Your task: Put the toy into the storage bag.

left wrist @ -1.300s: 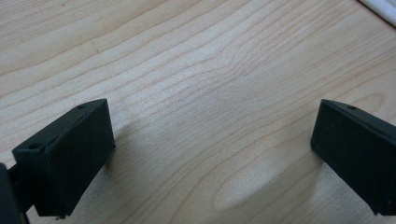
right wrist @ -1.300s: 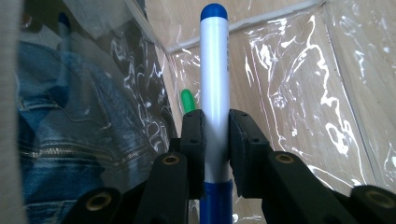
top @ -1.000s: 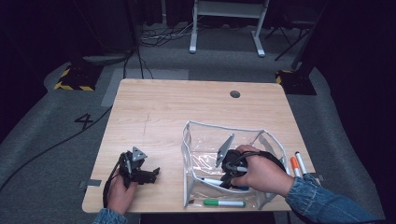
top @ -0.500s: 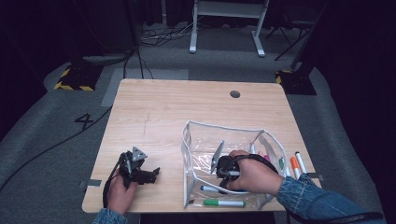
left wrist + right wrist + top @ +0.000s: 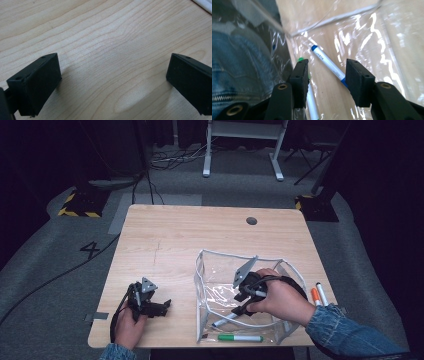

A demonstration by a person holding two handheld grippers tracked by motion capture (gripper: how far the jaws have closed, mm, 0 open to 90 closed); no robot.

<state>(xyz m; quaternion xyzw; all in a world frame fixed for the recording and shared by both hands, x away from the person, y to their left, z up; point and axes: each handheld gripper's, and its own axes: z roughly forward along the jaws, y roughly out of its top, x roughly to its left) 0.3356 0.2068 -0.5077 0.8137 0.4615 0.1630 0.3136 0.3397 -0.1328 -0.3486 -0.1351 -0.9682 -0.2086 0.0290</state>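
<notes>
Right gripper (image 5: 239,306) is inside the clear plastic zip pouch (image 5: 210,270), which stands open near the table's front right corner. Its jaws have just been opening and now stand spread, nothing pinched. In the right gripper view, a blue-capped white marker (image 5: 328,65) lies loose on the pouch floor between and beyond the pads, and the pads do not press on it. A green-capped white marker (image 5: 240,338) lies along the light wooden table (image 5: 190,235)'s front edge, whether inside or under the pouch wall I cannot tell. An orange marker and a black-tipped white marker (image 5: 318,295) wait together by the right edge, outside the pouch.

Left gripper (image 5: 165,306) rests near the front left corner, jaws wide apart over bare wood, holding nothing.

Risks, as I judge them: pulling the right gripper out could snag the limp plastic and drag or tip the pouch, since nothing steadies it. The blue marker may roll. The outer markers sit close to the edge and could be knocked off.
</notes>
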